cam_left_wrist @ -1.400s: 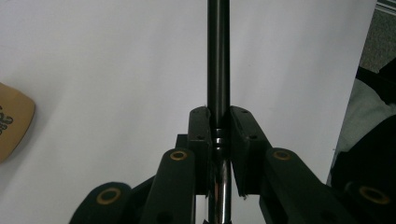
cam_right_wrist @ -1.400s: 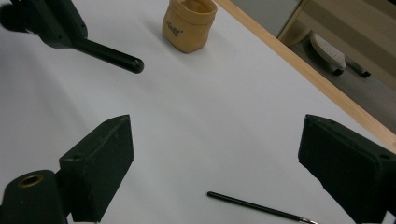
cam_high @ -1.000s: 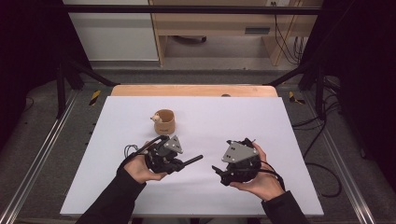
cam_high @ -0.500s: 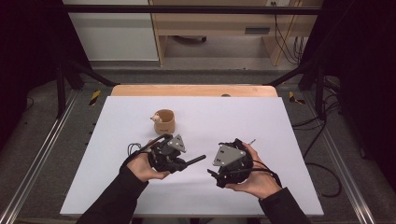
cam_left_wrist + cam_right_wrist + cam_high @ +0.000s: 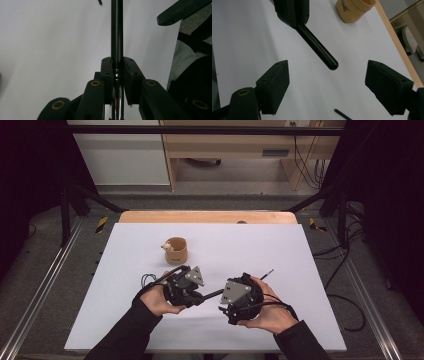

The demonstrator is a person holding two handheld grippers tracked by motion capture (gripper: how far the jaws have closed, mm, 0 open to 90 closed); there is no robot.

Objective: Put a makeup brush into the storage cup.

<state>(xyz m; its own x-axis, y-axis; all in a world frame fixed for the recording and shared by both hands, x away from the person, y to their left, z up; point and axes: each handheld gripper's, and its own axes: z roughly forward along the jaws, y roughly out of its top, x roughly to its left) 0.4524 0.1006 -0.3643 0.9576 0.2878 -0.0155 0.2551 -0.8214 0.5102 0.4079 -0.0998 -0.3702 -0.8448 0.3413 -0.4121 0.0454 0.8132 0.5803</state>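
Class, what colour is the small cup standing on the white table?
Tan cup, clearest in the high view.

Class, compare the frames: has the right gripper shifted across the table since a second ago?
Yes. The right gripper has drifted slightly left, toward the left gripper and its black pen, narrowing the gap below the cup.

A big white table (image 5: 310, 270) is standing here. A small tan cup (image 5: 175, 251) is sitting on it at about eleven o'clock. A thin black stick (image 5: 266, 274) is lying at three o'clock.
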